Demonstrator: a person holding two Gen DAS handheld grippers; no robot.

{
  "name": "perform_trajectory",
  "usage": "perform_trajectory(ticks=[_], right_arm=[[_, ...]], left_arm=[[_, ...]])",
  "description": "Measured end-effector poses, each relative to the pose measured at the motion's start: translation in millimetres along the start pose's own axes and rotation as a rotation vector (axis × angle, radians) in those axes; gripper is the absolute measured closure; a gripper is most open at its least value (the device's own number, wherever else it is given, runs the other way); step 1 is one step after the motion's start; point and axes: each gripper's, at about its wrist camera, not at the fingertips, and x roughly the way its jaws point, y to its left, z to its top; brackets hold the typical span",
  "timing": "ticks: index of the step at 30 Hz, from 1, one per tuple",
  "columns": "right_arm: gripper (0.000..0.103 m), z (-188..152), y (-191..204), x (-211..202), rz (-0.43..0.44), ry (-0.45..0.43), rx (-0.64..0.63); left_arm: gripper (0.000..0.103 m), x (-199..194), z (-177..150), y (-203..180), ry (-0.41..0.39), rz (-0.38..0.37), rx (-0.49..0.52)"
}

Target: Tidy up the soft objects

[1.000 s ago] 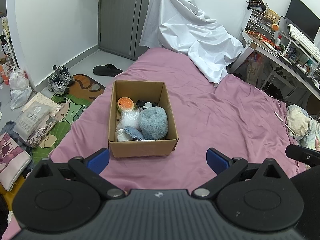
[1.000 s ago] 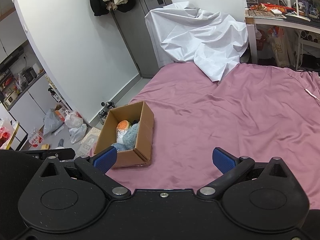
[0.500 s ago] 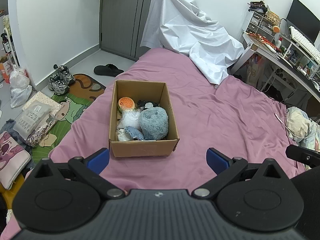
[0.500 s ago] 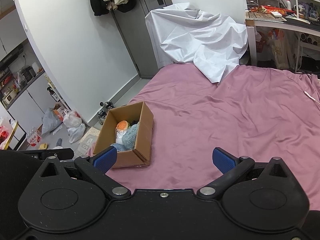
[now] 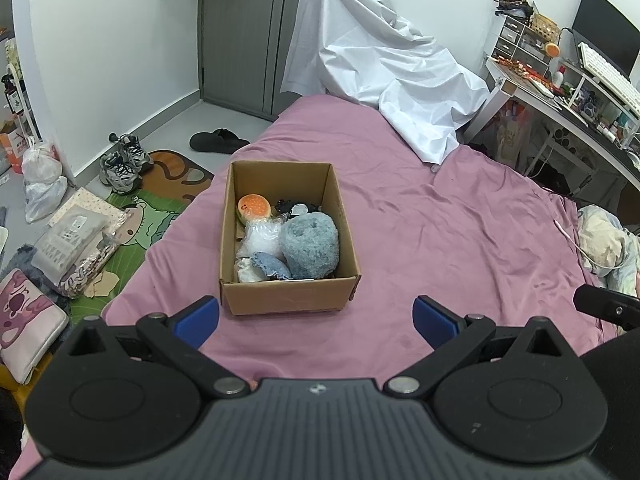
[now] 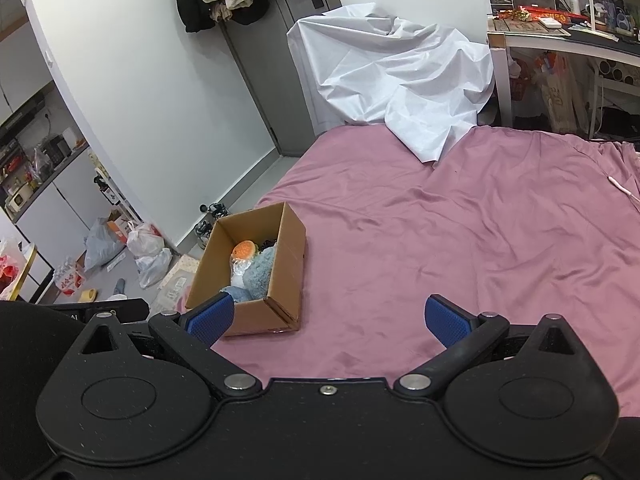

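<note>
A cardboard box [image 5: 286,299] [image 6: 286,280] stands on the pink bedsheet [image 5: 440,240] near the bed's left edge. Inside lie an orange burger-shaped plush [image 5: 254,207] [image 6: 244,249], a fluffy blue-grey plush [image 5: 310,244] [image 6: 259,272], a clear bubbly bag [image 5: 262,236], a small denim-blue piece [image 5: 272,266] and a dark item [image 5: 292,206]. My left gripper [image 5: 316,318] hovers open just short of the box, nothing between its blue pads. My right gripper [image 6: 328,320] is open and empty to the right of the box.
A white sheet [image 5: 384,76] drapes over something at the bed's far end. A cluttered desk [image 5: 568,92] stands at the right. Shoes [image 5: 124,162], bags [image 5: 42,184] and a cartoon mat [image 5: 136,232] cover the floor left of the bed. Crumpled bedding [image 5: 608,240] lies at the right edge.
Both grippers have drifted slightly; the box sits a touch differently in each view. Nothing was taken hold of or let go.
</note>
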Motion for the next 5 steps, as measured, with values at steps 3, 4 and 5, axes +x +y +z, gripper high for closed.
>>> perform_trajectory(ticks=[3, 4, 5], right_arm=[[0.000, -1.1, -0.9, 0.4, -0.001, 0.000, 0.001], [0.000, -1.6, -0.8, 0.7, -0.002, 0.000, 0.001], [0.000, -2.0, -0.4, 0.5, -0.002, 0.000, 0.002]], left_arm=[[0.001, 1.0, -0.3, -0.8, 0.000, -0.002, 0.005], [0.001, 1.0, -0.2, -0.9, 0.000, -0.002, 0.004], [0.001, 1.0, 0.0, -1.0, 0.000, -0.005, 0.005]])
